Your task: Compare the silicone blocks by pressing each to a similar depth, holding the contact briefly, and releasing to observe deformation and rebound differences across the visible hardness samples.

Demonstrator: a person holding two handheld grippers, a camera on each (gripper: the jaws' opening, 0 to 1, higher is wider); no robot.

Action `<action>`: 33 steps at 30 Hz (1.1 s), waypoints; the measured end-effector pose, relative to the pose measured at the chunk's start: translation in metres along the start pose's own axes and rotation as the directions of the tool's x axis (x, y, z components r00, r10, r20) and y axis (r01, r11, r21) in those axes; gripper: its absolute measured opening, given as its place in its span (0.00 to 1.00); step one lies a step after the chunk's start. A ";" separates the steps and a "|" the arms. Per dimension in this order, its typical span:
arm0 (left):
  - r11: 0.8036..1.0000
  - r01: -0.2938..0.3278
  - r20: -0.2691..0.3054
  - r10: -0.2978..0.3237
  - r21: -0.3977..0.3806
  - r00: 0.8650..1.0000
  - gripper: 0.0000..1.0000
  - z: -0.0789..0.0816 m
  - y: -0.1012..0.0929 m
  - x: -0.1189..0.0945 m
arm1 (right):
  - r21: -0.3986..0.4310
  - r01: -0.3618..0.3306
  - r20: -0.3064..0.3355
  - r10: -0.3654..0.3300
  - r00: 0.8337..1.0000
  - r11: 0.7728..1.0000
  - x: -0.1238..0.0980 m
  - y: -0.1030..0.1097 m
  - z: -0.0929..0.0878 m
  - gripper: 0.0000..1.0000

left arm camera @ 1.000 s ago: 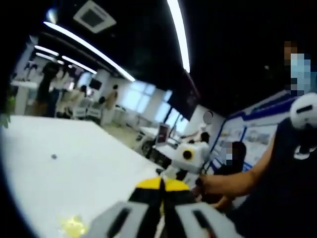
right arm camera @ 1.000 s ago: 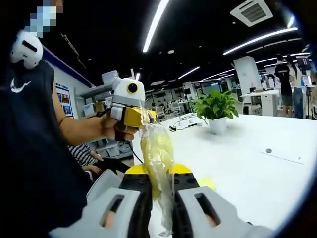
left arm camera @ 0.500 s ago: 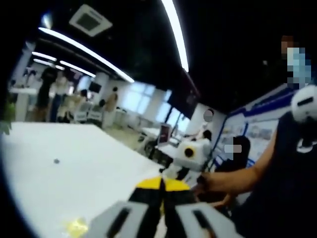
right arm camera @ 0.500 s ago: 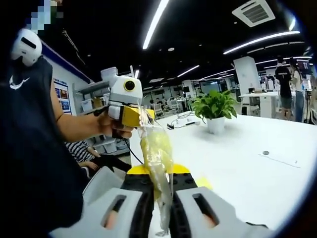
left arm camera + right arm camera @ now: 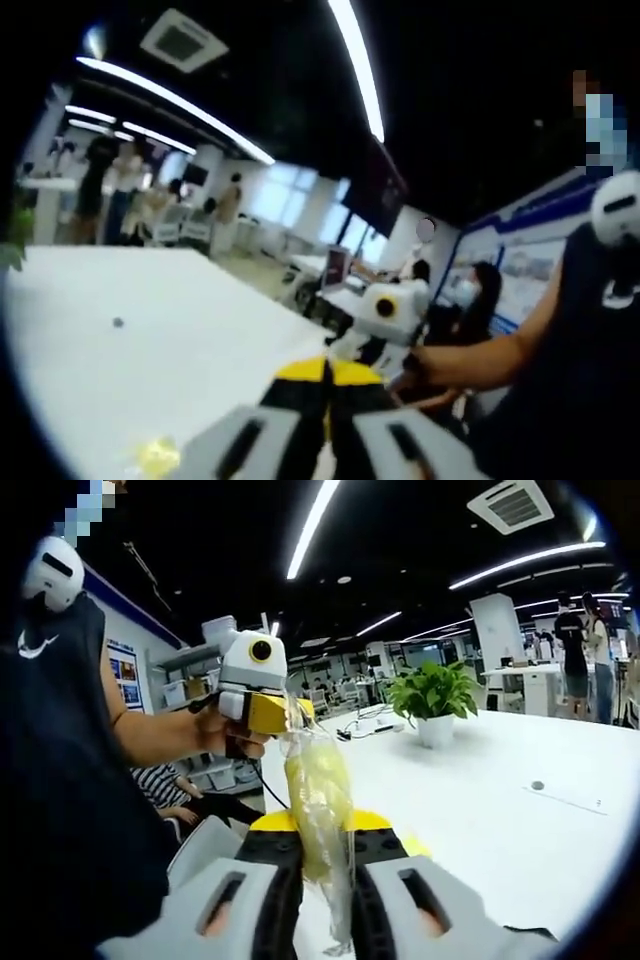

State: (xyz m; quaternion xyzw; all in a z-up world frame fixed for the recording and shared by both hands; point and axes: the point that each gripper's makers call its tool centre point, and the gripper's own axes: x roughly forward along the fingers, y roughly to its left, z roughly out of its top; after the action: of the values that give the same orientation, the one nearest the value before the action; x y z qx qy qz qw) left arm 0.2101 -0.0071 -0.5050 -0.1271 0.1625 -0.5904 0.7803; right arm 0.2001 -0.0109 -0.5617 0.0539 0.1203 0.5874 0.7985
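clear plastic bag with yellow silicone blocks hangs at centre frame in the right gripper view, its lower part pinched by the right gripper, its top clamped by the left gripper, above the white table.

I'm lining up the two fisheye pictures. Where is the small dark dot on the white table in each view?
Left gripper view: the dark dot is left of centre, on the white table.
Right gripper view: the dark dot is at the right, on the white table, right of the plastic bag.
Shared landmark: the person's dark top, at the right edge of the left gripper view and the left edge of the right gripper view.
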 end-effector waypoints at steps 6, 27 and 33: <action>1.000 -0.003 0.008 0.003 -0.009 1.000 0.00 0.001 0.001 -0.001 | -0.013 -0.003 0.022 0.004 1.000 1.000 0.001 -0.001 0.001 0.13; 0.999 -0.027 0.031 0.027 -0.019 0.999 0.00 0.009 0.011 -0.001 | -0.031 0.212 0.111 -0.208 0.972 0.977 0.001 -0.042 0.014 0.96; 0.999 -0.027 0.043 0.028 -0.020 0.999 0.00 0.013 0.011 0.003 | 0.060 0.299 0.121 -0.305 0.945 0.952 -0.013 -0.062 0.012 0.96</action>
State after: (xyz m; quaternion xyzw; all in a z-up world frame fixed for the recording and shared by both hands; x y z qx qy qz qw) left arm 0.2258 -0.0067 -0.4977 -0.1451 0.1530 -0.5751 0.7905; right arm 0.2573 -0.0412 -0.5630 0.0888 0.0873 0.4510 0.8838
